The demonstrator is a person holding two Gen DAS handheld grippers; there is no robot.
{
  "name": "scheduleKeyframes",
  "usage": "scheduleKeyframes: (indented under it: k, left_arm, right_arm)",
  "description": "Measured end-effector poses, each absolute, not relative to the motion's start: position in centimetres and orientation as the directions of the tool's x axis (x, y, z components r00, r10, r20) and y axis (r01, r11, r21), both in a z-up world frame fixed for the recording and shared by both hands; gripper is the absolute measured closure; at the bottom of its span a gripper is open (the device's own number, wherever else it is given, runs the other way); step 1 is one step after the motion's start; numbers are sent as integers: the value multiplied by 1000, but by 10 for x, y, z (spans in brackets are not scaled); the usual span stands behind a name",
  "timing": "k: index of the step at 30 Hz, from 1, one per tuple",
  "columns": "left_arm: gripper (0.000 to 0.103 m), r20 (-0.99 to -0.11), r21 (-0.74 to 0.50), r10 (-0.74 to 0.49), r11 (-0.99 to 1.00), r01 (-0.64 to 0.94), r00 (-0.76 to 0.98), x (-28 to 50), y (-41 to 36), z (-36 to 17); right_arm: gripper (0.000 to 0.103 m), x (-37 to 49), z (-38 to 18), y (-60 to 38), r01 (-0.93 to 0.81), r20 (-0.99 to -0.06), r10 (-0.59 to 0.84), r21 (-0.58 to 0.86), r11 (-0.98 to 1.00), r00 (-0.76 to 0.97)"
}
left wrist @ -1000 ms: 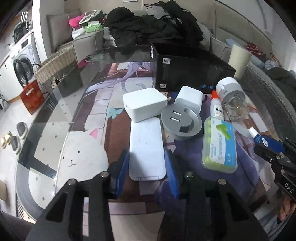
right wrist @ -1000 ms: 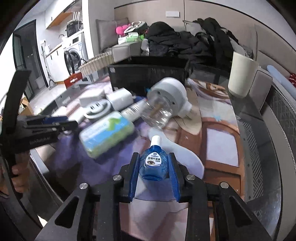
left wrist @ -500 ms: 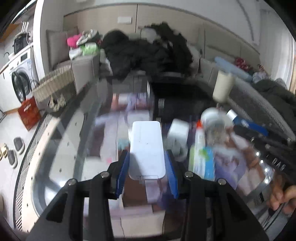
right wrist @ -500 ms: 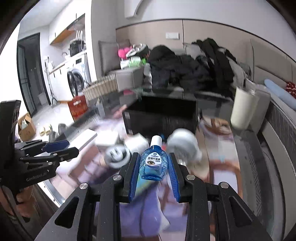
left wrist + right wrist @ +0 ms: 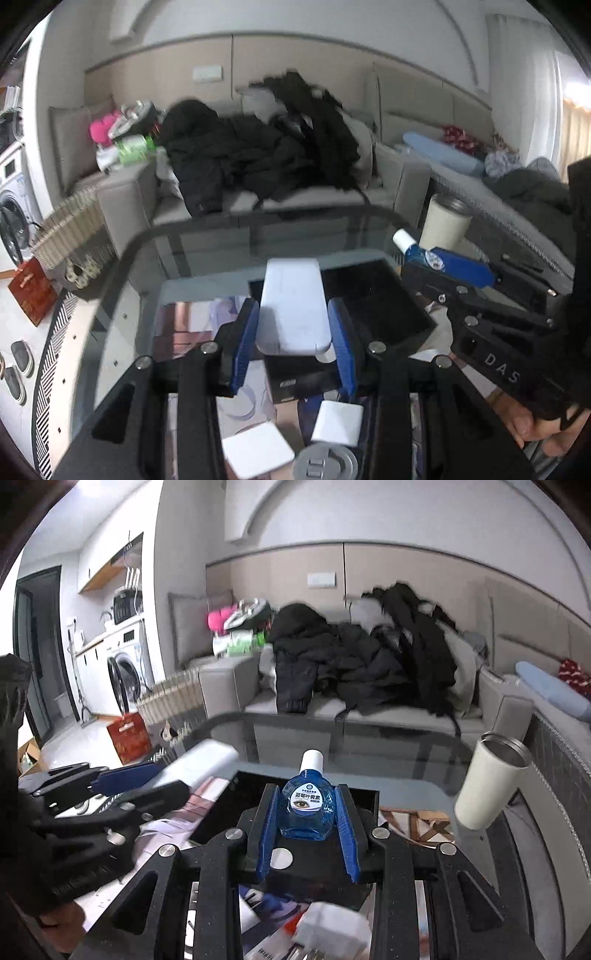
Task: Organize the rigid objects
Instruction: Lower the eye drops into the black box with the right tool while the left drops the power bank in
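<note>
My left gripper (image 5: 293, 317) is shut on a flat white power bank (image 5: 293, 302) and holds it in the air above the open black box (image 5: 373, 302). My right gripper (image 5: 306, 805) is shut on a small blue eye-drop bottle (image 5: 306, 808) with a white cap, held upright over the same black box (image 5: 229, 808). The right gripper with the bottle (image 5: 417, 251) shows at right in the left wrist view. The left gripper with the power bank (image 5: 199, 760) shows at left in the right wrist view.
On the glass table (image 5: 207, 243) below lie two white chargers (image 5: 338, 422) (image 5: 256, 454) and a grey round socket (image 5: 325, 463). A white tumbler (image 5: 487, 782) stands at the right edge. A sofa piled with black clothes (image 5: 354, 664) stands behind the table.
Both grippers have lifted their objects off the table and moved forward to above the black box. The other table items now lie below and behind the fingers.
</note>
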State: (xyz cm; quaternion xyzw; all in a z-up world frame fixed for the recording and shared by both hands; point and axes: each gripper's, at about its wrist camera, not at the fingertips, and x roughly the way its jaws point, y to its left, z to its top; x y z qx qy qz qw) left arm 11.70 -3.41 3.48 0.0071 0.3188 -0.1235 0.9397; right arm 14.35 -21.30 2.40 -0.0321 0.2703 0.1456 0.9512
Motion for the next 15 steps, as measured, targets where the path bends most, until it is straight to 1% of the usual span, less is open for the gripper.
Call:
scheduleKeyframes:
  k: [3, 6, 10, 15]
  left_arm:
    - [65, -660, -91, -236, 968, 235, 714, 138, -44, 17]
    - [65, -679, -87, -223, 970, 225, 699, 145, -50, 6]
    - [66, -665, -54, -209, 971, 232, 717, 143, -56, 5]
    - [65, -671, -64, -214, 970, 233, 709, 142, -55, 3]
  right_arm:
    - [73, 167, 5, -213, -283, -585, 251, 37, 958, 771]
    - [73, 179, -10, -213, -274, -633, 245, 54, 960, 734]
    - [73, 180, -13, -211, -277, -629, 247, 52, 959, 737]
    - [73, 181, -18, -210, -276, -636, 251, 63, 959, 729]
